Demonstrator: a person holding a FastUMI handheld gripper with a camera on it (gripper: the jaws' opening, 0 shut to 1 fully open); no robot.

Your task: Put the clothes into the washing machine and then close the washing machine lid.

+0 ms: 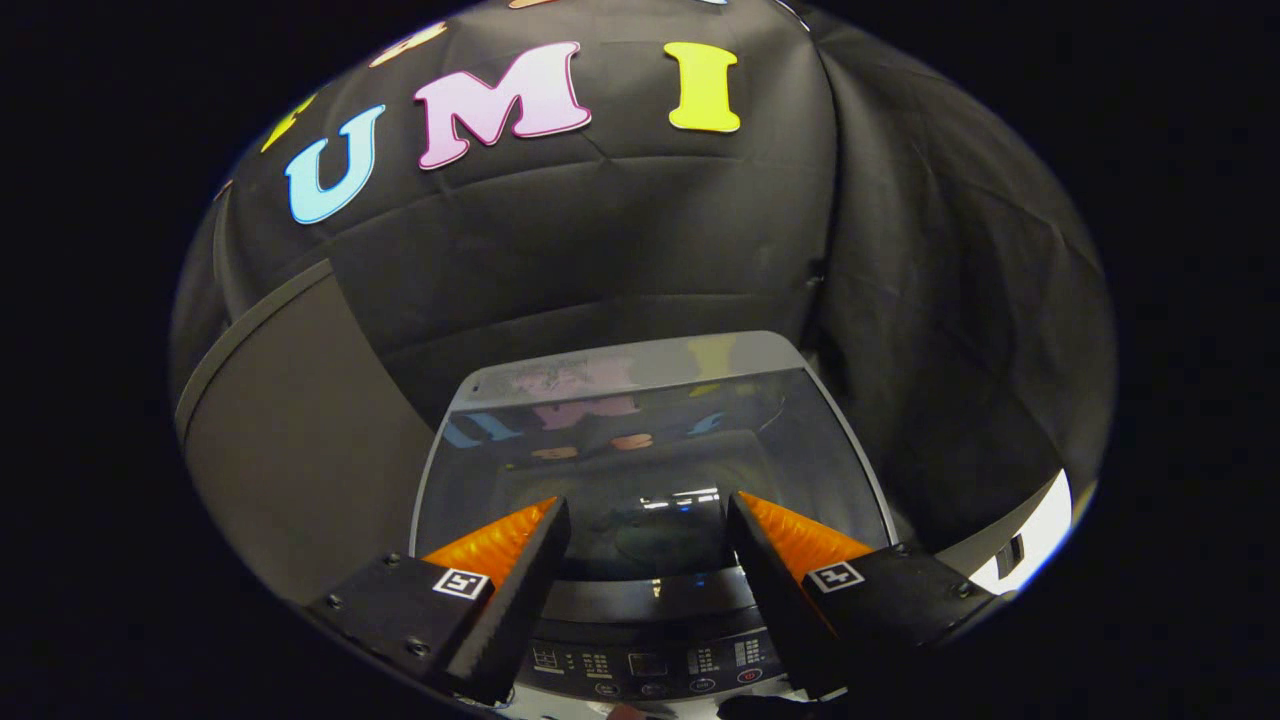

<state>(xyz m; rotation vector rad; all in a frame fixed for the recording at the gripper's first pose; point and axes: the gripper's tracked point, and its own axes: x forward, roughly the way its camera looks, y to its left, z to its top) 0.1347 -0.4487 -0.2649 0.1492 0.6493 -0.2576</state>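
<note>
The washing machine is seen from above, directly below and ahead of the gripper, against the booth's black cloth wall. Its glass lid is lowered flat over the tub, and reflections are carried on the glass. The control panel is found at the near edge, between the fingers. The fingers are spread apart above the lid, and nothing is held between them.

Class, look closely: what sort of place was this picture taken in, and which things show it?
Probably a staged laundry booth: a top-loading washing machine with its glass lid down, a control panel beneath the open gripper, and black cloth hung behind.
</note>
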